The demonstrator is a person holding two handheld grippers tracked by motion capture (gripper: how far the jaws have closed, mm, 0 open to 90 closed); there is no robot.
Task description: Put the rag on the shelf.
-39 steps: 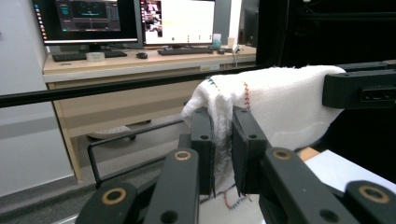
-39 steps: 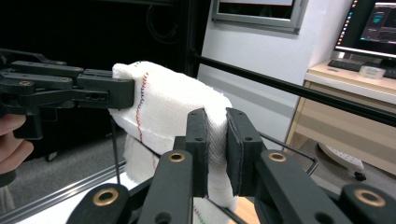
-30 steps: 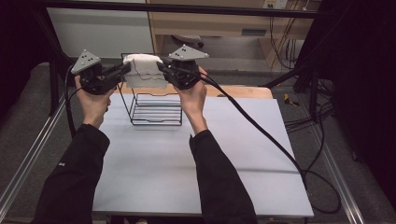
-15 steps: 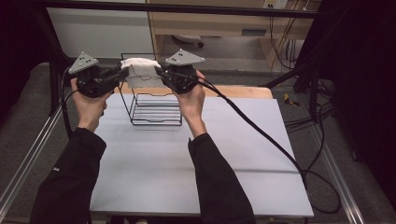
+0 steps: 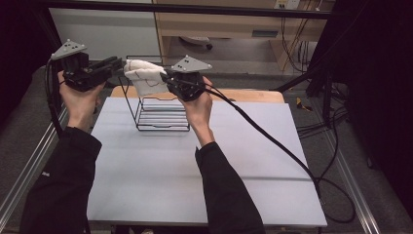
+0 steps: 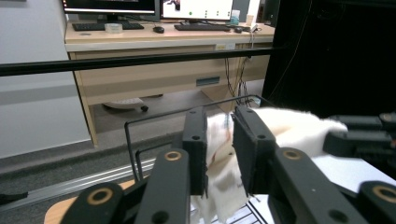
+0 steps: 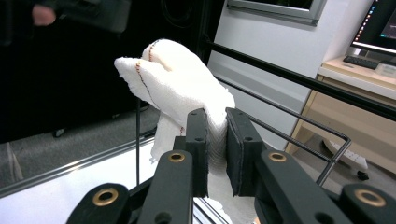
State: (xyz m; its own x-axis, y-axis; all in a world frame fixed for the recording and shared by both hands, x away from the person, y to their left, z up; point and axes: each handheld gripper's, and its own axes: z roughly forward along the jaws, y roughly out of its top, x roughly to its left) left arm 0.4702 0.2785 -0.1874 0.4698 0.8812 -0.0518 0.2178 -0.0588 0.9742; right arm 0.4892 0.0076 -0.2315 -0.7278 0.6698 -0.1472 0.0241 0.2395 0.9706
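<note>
Both grippers, left gripper (image 5: 118, 65) and right gripper (image 5: 164, 78), clench the white cloth (image 5: 143, 78) above the wire rack (image 5: 163, 112); judged next: drape it squarely over the top bar.

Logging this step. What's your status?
Right hand-held gripper shut on white cloth. Left hand-held gripper around its other end. Wire rack beneath.

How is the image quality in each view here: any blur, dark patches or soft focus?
High view: evenly lit table, dark right side. Left gripper view: white cloth soft, near-overexposed; background sharp. Right gripper view: cloth crisp, dark blurred upper left.
</note>
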